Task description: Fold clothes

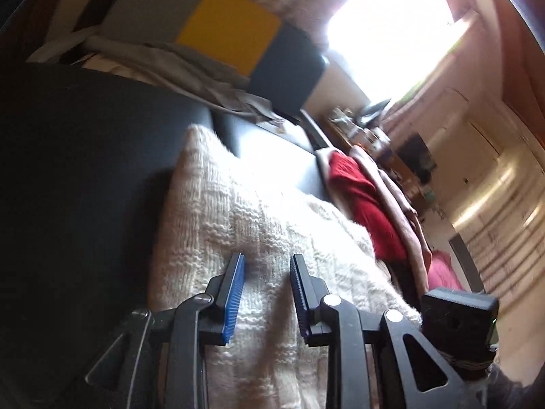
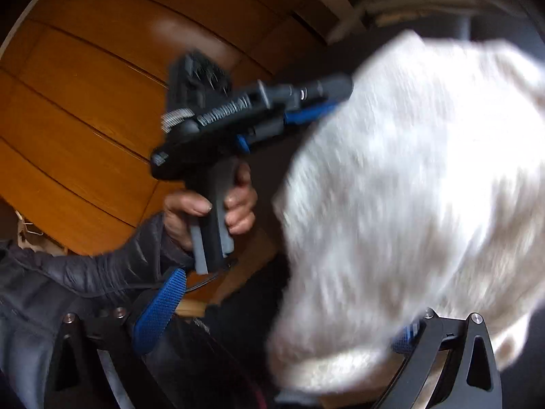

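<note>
One cream knit sweater (image 1: 238, 225) lies on the dark sofa (image 1: 78, 170), bunched, with no finished fold visible; I judge the work at an early stage. The left gripper (image 1: 267, 293) stands partly open above the knit, its blue pads astride the fabric but not closed on it. The right gripper (image 2: 282, 320) stands wide open, with the blurred sweater draped between its jaws. Beyond lies one red garment (image 1: 364, 201), untouched. Count: two grippers, two garments seen.
</note>
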